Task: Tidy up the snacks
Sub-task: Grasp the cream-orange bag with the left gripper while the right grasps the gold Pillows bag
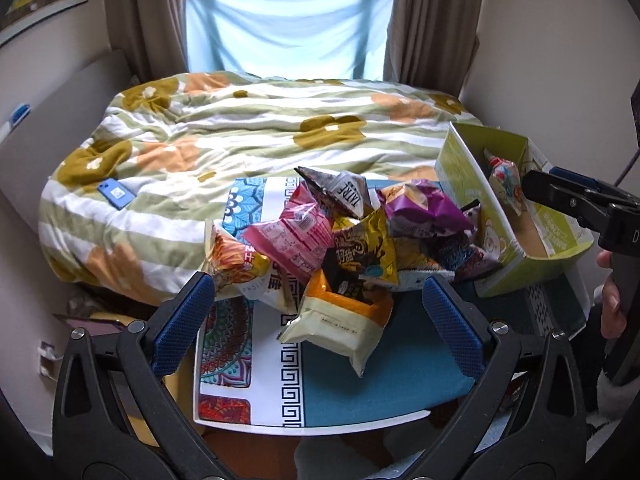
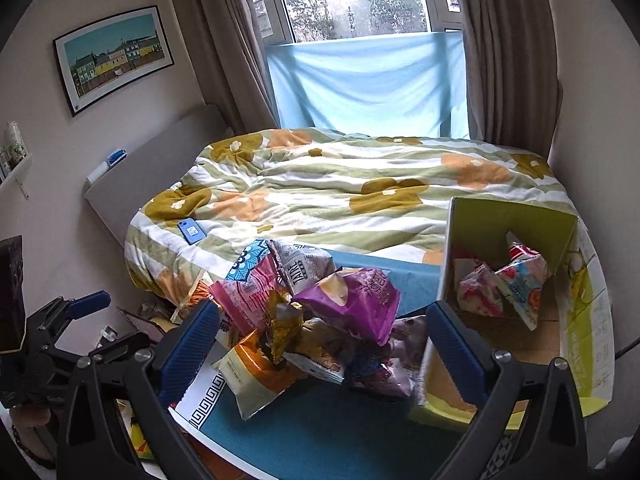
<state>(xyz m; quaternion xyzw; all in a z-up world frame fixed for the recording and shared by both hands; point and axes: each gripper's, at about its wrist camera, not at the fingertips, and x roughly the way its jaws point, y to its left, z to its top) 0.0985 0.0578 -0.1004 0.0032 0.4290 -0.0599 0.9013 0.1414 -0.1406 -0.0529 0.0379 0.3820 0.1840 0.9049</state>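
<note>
Left gripper (image 1: 318,316): jaws wide, nothing between the blue pads (image 1: 182,322). It hangs over the near edge of the table (image 1: 360,384), just short of the snack pile.

Right gripper (image 2: 322,348): jaws wide, empty. Its right pad sits in front of the box's near corner; whether it touches, cannot tell. In the left view the right gripper's tips appear closed, above the box at far right, with a hand (image 1: 612,300) on its handle.

Snack pile (image 1: 348,240): loose heap at table centre, bags overlapping. Front: cream-and-orange bag (image 1: 340,320), leaning toward the near edge. Above it a gold bag (image 1: 366,252), a pink bag (image 1: 296,236) to its left, a purple bag (image 1: 424,208) to its right, a grey bag (image 1: 344,192) on top at the back. An orange bag (image 1: 232,256) lies at the left edge of the heap.

Box (image 2: 576,320): green, open top, at the table's right end, touching the heap's right side. 2 bags (image 2: 504,288) lie inside, against the far wall.

Behind the table: bed with floral quilt (image 2: 340,184); a blue phone (image 2: 192,232) lies on it.
</note>
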